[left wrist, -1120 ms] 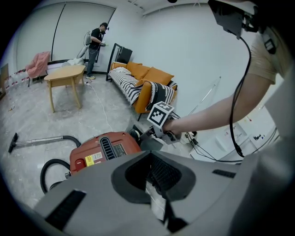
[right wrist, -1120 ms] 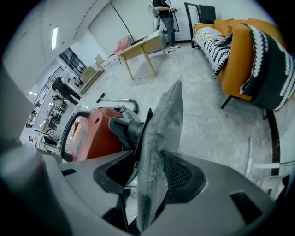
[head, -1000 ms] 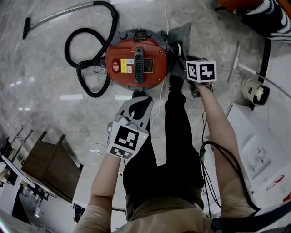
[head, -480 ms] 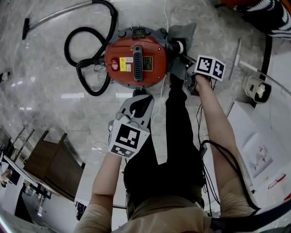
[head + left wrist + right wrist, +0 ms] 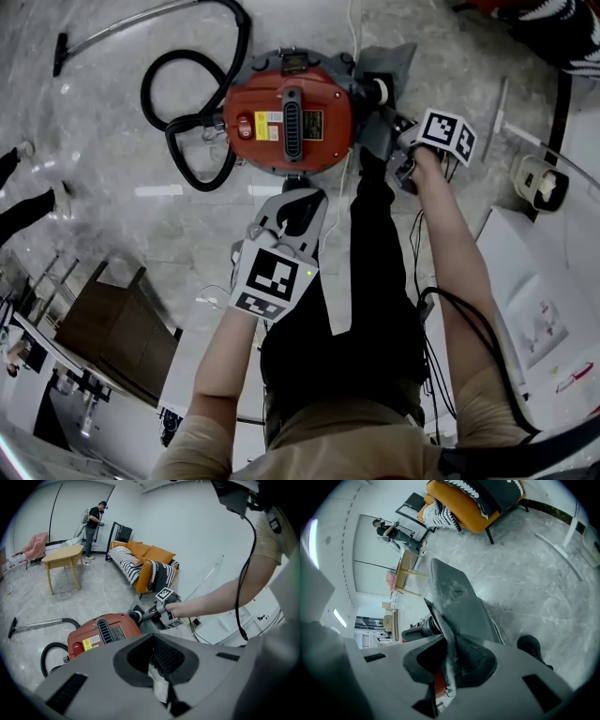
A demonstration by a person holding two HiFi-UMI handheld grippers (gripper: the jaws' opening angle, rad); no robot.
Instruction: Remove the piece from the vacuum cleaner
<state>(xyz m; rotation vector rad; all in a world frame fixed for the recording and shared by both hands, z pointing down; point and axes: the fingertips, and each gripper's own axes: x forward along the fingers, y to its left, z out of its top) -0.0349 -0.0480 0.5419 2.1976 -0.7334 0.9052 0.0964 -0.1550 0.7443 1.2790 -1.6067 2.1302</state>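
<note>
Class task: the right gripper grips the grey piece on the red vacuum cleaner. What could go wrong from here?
1. The right gripper has just been closing its jaws and now pinches only a thin edge of the grey piece, so it may slip out when pulled.
2. The left gripper hangs clear of the red vacuum cleaner; unbraced, the body might slide across the floor instead of releasing the piece.

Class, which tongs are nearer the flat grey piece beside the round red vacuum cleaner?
Right. The right tongs have just closed onto the flat grey piece; the left tongs sit apart, by the near edge of the round red vacuum cleaner.
</note>
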